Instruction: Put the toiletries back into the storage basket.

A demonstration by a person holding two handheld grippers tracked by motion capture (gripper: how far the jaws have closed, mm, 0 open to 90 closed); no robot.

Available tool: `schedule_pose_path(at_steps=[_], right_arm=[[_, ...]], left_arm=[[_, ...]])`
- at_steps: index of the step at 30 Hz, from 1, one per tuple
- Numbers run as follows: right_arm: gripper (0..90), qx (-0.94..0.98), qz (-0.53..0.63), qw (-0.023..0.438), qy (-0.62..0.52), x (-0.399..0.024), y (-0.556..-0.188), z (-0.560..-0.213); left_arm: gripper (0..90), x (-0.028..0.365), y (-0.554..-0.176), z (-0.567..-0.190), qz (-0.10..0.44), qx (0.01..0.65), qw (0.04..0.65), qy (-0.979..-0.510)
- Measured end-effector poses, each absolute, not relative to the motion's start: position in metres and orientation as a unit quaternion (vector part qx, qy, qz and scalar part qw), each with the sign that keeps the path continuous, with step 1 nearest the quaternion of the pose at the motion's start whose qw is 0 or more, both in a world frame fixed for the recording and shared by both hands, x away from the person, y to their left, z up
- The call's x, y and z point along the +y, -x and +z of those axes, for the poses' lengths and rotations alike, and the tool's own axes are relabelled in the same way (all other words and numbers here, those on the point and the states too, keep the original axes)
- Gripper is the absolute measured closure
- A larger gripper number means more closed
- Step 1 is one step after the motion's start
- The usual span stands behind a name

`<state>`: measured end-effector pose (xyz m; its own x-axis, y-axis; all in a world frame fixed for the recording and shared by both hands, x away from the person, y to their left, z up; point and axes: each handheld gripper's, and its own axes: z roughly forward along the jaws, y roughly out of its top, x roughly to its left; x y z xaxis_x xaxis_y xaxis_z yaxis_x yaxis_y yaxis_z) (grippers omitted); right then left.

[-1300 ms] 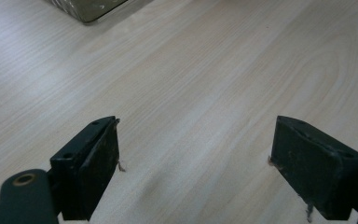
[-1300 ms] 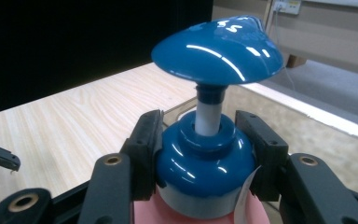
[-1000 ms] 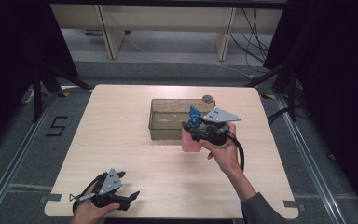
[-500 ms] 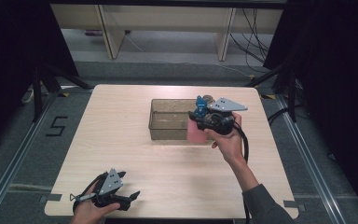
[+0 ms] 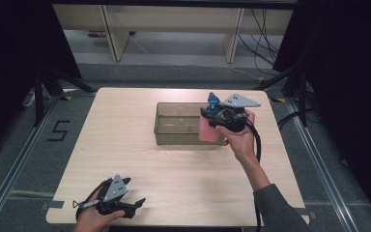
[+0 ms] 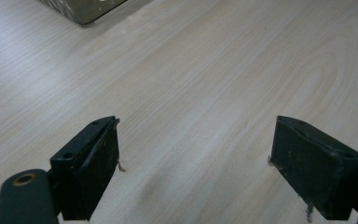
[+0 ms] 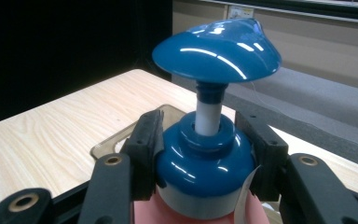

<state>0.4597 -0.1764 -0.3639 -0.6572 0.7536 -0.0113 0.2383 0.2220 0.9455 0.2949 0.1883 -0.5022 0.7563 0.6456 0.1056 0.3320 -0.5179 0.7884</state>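
A pink bottle with a blue pump top stands upright in my right gripper. The jaws are shut on its blue collar, one pad on each side. The bottle hangs at the right end of a translucent brown bin; whether its base is inside the bin I cannot tell. My left gripper rests near the table's front left edge, held in a hand. Its jaws stand wide open over bare wood with nothing between them.
The bin sits a little right of the middle of the light wooden table. A corner of the bin lies just below the right jaws. Shelving and cables stand beyond the far edge, and dark floor surrounds the table.
My right gripper has lifted the pink bottle and carried it away from the person and slightly right, from in front of the bin to its right end. The left gripper has stayed put.
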Motion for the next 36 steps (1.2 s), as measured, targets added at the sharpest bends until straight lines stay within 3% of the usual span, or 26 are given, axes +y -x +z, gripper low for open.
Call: schedule_pose_path(at_steps=[36], right_arm=[[53.7, 0.732, 0.493, 0.266, -0.387, -0.189, -0.516, -0.391]], left_arm=[[14.8, 0.187, -0.294, -0.502, 0.194, 0.288, 0.398, -0.849]])
